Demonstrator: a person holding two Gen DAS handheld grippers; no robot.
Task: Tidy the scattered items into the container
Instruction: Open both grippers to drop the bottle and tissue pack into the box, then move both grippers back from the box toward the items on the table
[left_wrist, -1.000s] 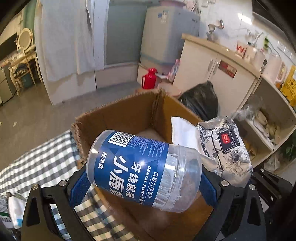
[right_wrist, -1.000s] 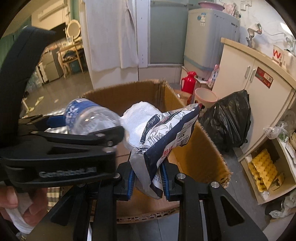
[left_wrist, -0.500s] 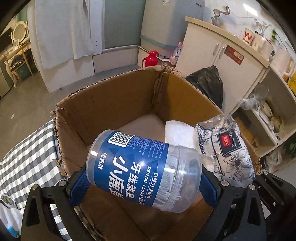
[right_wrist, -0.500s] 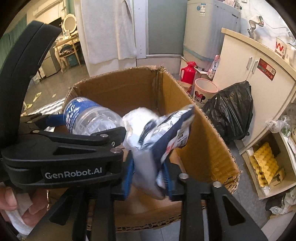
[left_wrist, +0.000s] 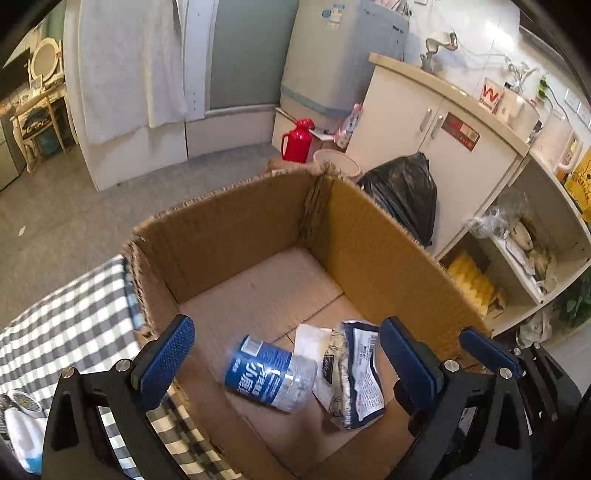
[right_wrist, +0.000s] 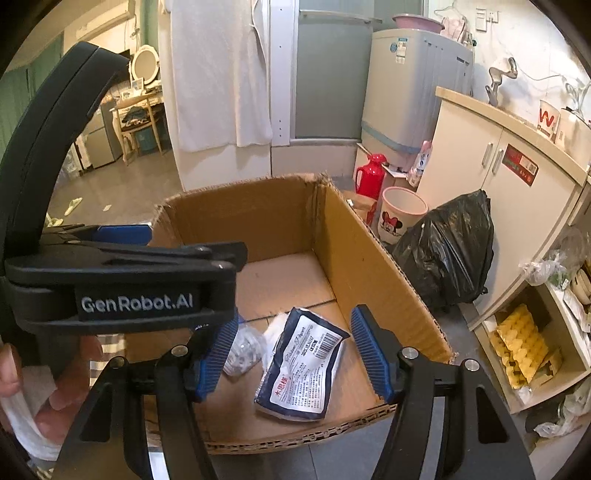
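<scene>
The brown cardboard box (left_wrist: 236, 236) (right_wrist: 369, 258) lies open below both grippers. On its floor lies a clear dental floss jar with a blue label (left_wrist: 269, 376), tipped on its side. Against the jar's right side rests a dark blue and white tissue pack (left_wrist: 354, 384) (right_wrist: 303, 369). My left gripper (left_wrist: 286, 325) hangs open above them, holding nothing. My right gripper (right_wrist: 295, 325) is above the pack with its jaws opening and nothing between the pads. The left gripper's black body (right_wrist: 129, 280) hides most of the jar (right_wrist: 243, 350) in the right wrist view.
A checked cloth (left_wrist: 74, 317) covers the table left of the box. Beyond the box stand a black rubbish bag (right_wrist: 450, 251), a pink bin (right_wrist: 400, 214), a red flask (right_wrist: 369, 177) and white cabinets (right_wrist: 491, 166). A hand (right_wrist: 55, 387) grips the left tool with a white cloth.
Both grippers have opened. The floss jar has dropped from the left one and the tissue pack from the right one, and both now lie on the box floor.
</scene>
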